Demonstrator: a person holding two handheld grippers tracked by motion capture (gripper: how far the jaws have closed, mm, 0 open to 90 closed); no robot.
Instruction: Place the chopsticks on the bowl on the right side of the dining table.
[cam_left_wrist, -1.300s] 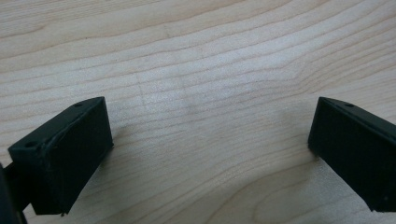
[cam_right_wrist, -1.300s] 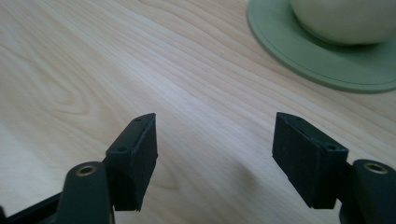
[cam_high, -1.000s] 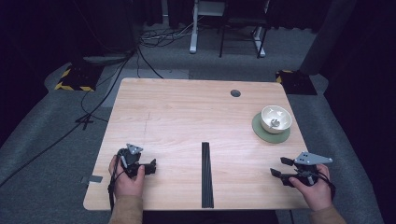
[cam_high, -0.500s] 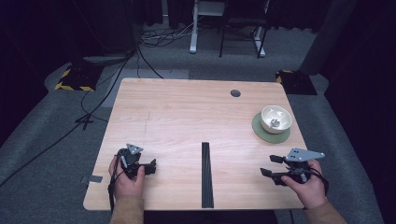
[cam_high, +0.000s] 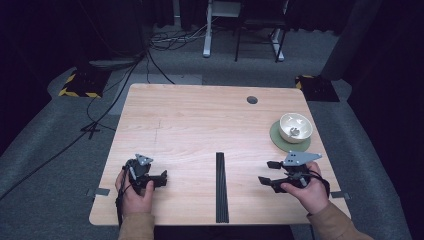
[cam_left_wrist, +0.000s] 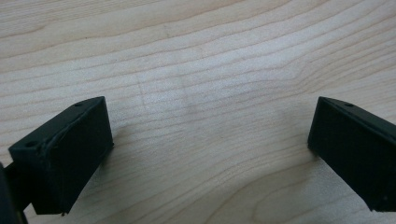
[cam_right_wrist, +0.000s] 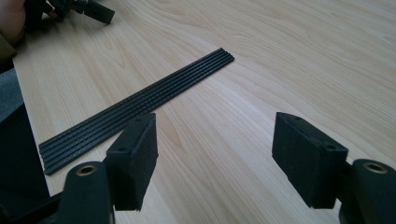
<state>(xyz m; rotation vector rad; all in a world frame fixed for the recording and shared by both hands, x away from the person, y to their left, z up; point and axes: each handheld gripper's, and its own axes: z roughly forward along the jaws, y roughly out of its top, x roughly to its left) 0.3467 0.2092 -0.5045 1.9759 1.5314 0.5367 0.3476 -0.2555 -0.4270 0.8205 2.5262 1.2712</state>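
At the bottom of the high view, two hands enter over the near edge of a light wooden table (cam_high: 200, 120). The left hand (cam_high: 134, 196) sits at lower left and holds the left gripper (cam_high: 161, 178), which lies low on the tabletop and points toward the right of the frame. In the left gripper view, the left gripper (cam_left_wrist: 205, 149) has its jaws spread wide, one at each lower corner of the frame, with bare wood grain between them and nothing held.

The right hand (cam_high: 310, 192) sits at lower right and holds the right gripper (cam_high: 266, 172), which points toward the left of the frame and carries a grey three-cornered plate on top. In the right gripper view, the right gripper (cam_right_wrist: 215, 161) also has its jaws wide apart and holds nothing; it hovers just above the wood.

Between the two grippers, at lower centre of the high view, a black ribbed strip (cam_high: 221, 187) lies flat, running from the near edge toward mid-table. In the right gripper view the strip (cam_right_wrist: 140, 105) runs diagonally through the left half of the frame, near the left jaw but apart from it.

Farther up, at centre right of the high view, a white bowl (cam_high: 295, 128) stands on a round green mat (cam_high: 278, 140). Beyond it, a dark round hole cover (cam_high: 252, 100) marks the far part of the table.
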